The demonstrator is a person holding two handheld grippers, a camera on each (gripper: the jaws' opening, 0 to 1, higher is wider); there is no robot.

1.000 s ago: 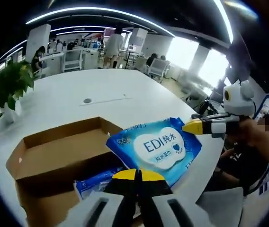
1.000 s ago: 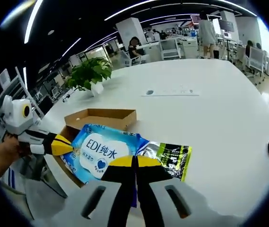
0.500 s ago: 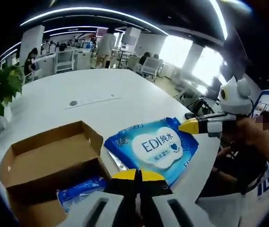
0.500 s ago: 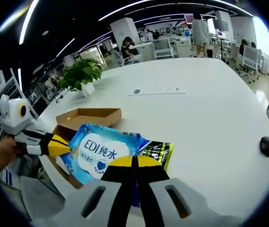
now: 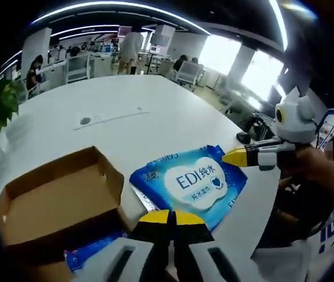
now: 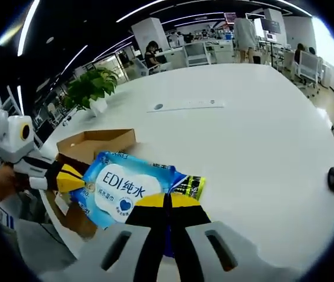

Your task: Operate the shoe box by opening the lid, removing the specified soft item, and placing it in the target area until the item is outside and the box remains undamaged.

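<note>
Wipes pack (image 5: 193, 182) hangs clamped between my left claw (image 5: 168, 218) and right claw (image 6: 167, 202), shoe box (image 5: 55, 202) at nine o'clock.

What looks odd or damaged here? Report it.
Nothing looks damaged. The open shoe box seems intact. The blue wipes pack hangs between the shut left gripper and right gripper, beside the box above the white table.
</note>
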